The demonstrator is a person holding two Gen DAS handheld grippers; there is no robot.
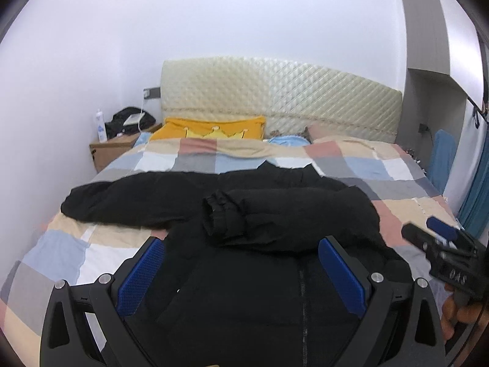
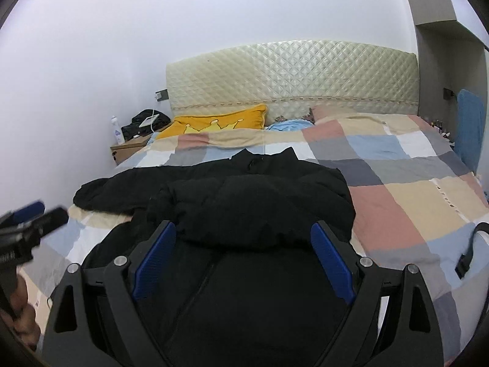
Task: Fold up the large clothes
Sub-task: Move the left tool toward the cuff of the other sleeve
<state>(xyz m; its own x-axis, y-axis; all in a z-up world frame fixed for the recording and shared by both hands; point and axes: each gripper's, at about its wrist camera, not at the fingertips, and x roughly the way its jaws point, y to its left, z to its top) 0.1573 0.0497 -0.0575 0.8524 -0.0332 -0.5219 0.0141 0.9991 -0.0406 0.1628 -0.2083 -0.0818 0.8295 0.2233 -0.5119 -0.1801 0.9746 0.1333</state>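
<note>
Black jacket (image 1: 232, 214) fills the space under both tools, so start there: the left gripper (image 1: 241, 272) has its blue pads (image 1: 142, 275) spread wide with nothing pinched between them, hovering over the zipped front near the foot edge of the bed (image 1: 397, 171); whether the tips touch the cloth I cannot tell. The right gripper (image 2: 243, 263) is likewise spread and empty, poised above the same front panel, and each tool shows at the side of the other's view, so they sit just beside one another. Outward from the fingers, one sleeve (image 2: 256, 211) lies folded across the chest, while the other sleeve (image 1: 122, 195) stretches toward the bed's left edge, probably the next part to bring in. The collar (image 2: 262, 159) points toward the headboard (image 2: 290, 73). The jacket lies across the lower middle of the checked quilt (image 2: 397, 183), likely spread flat so folds land evenly. The right side of the bed offers plenty of bare quilt for working; the left edge is tighter, the outstretched cuff ending near it. A yellow pillow (image 1: 211, 128) rests well apart at the head.
</note>
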